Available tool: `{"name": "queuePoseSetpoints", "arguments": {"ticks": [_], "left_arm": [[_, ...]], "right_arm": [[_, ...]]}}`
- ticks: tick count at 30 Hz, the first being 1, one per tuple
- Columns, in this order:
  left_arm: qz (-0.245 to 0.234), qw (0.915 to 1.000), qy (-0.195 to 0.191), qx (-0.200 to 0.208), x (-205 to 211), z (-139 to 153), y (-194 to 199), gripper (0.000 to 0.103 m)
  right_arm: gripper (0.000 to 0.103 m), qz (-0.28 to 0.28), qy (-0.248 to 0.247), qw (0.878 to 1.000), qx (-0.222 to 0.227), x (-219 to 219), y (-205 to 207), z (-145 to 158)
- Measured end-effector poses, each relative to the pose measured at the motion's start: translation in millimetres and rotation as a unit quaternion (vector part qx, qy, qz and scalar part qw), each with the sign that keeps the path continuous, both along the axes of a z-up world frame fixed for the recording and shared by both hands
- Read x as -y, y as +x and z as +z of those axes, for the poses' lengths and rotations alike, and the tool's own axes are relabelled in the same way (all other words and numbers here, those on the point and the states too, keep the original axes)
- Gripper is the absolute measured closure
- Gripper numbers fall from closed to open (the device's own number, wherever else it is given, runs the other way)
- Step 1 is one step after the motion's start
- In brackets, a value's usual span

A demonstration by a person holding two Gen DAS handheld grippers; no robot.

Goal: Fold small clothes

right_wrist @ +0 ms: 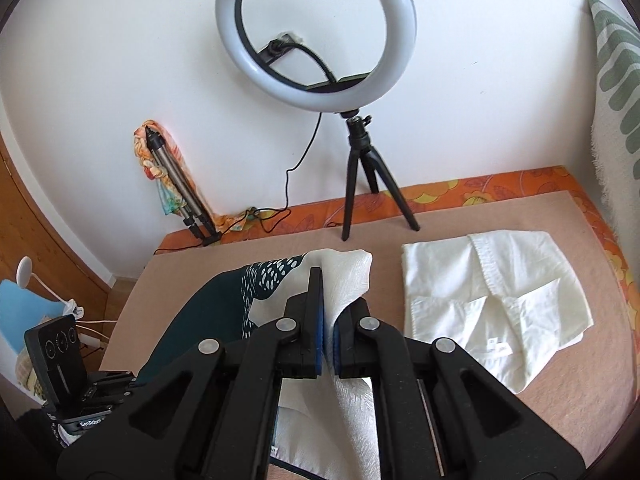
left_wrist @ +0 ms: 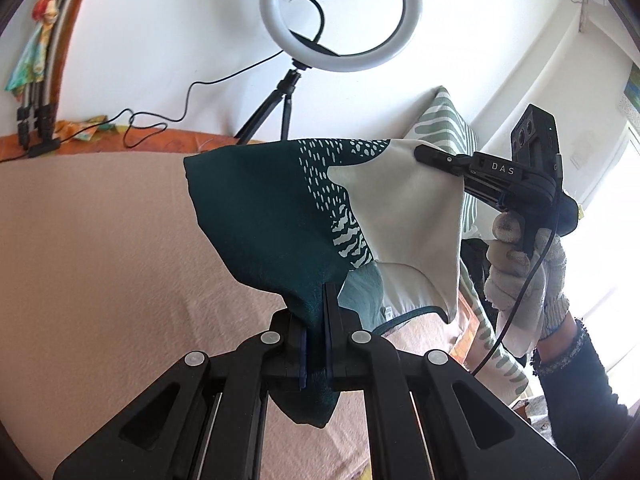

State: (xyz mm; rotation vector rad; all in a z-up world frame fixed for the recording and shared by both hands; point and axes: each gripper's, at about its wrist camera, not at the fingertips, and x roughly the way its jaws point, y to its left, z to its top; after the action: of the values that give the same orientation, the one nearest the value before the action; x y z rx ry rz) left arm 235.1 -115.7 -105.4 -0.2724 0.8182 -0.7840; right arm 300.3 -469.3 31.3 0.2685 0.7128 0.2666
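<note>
A small garment point(left_wrist: 280, 216), dark teal and cream with a white speckled print, hangs stretched in the air between both grippers above the beige bed cover point(left_wrist: 100, 240). My left gripper point(left_wrist: 316, 320) is shut on its dark teal corner. My right gripper point(right_wrist: 328, 320) is shut on its cream corner point(right_wrist: 344, 276); it also shows in the left wrist view point(left_wrist: 424, 154), held by a gloved hand. A folded white shirt point(right_wrist: 492, 296) lies on the cover to the right.
A ring light on a black tripod point(right_wrist: 320, 40) stands at the far edge by the wall, its cable point(right_wrist: 288, 184) trailing left. A folded tripod wrapped in floral cloth point(right_wrist: 176, 184) leans on the wall. A green-striped cushion point(right_wrist: 616, 80) stands at the right.
</note>
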Motion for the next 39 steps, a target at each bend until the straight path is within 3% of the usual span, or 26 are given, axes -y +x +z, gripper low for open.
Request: {"name": "queuePoseSetpoints", "arguments": {"ticks": [17, 26, 30, 32, 33, 34, 35, 37, 38, 39], "left_arm": [[-0.064, 0.9958, 0.017, 0.063, 148, 2, 51, 0.098], [-0.082, 0.9927, 0.049, 0.074, 212, -35, 78, 0.098], [-0.085, 0.9941, 0.062, 0.028, 223, -62, 85, 0.098], [-0.087, 0.9929, 0.08, 0.018, 225, -72, 84, 0.098], [-0.088, 0.9919, 0.09, 0.018, 225, -74, 82, 0.094], [-0.088, 0.9911, 0.098, 0.016, 225, -75, 80, 0.087], [-0.087, 0.9908, 0.102, 0.012, 223, -75, 79, 0.084], [-0.085, 0.99, 0.11, 0.02, 224, -69, 72, 0.08], [-0.08, 0.9895, 0.117, 0.031, 223, -65, 69, 0.077], [-0.076, 0.9889, 0.122, 0.037, 222, -62, 66, 0.064]], "right_arm": [[0.099, -0.073, -0.062, 0.995, 0.029, 120, 49, 14], [0.099, -0.096, -0.069, 0.993, 0.009, 177, 98, -33], [0.099, -0.103, -0.064, 0.993, -0.01, 197, 119, -67], [0.099, -0.126, -0.096, 0.987, -0.031, 203, 129, -85], [0.099, -0.136, -0.112, 0.983, -0.043, 205, 133, -92], [0.093, -0.148, -0.13, 0.979, -0.057, 207, 137, -99], [0.075, -0.163, -0.15, 0.973, -0.067, 209, 139, -103], [0.05, -0.192, -0.177, 0.963, -0.07, 213, 137, -106], [0.049, -0.199, -0.183, 0.961, -0.065, 215, 134, -105], [0.049, -0.205, -0.182, 0.96, -0.064, 218, 131, -102]]}}
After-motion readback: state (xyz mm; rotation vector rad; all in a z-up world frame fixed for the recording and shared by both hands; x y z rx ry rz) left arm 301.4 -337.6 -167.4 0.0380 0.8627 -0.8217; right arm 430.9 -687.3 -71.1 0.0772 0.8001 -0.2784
